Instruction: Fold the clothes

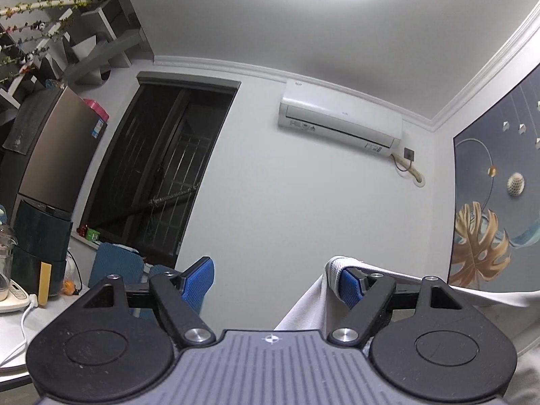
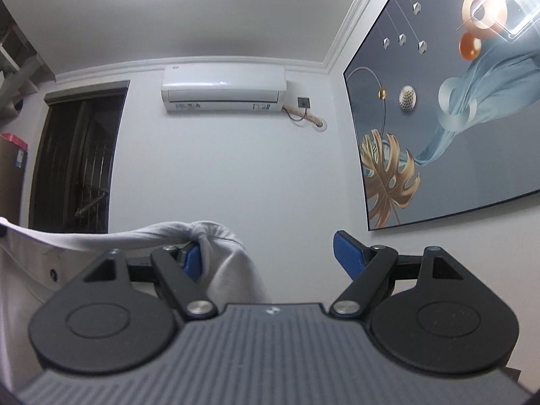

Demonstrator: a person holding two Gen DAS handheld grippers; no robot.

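Note:
A light grey garment (image 1: 303, 307) hangs over the right blue finger (image 1: 349, 287) of my left gripper (image 1: 271, 273), whose jaws stand wide apart with nothing pressed between the pads. The cloth's edge runs off to the right of that view. In the right wrist view the same grey garment (image 2: 229, 263) is bunched around the left blue finger (image 2: 193, 263) of my right gripper (image 2: 266, 253), also open, and it stretches off to the left. Both grippers are raised and point slightly upward at the far wall. The rest of the garment is hidden below the views.
Ahead is a white wall with an air conditioner (image 1: 341, 118) and a dark barred window (image 1: 162, 168). A large painting (image 2: 449, 108) covers the right wall. At the left stand a fridge (image 1: 57, 145) and a white table (image 1: 13, 334) with appliances and a cable.

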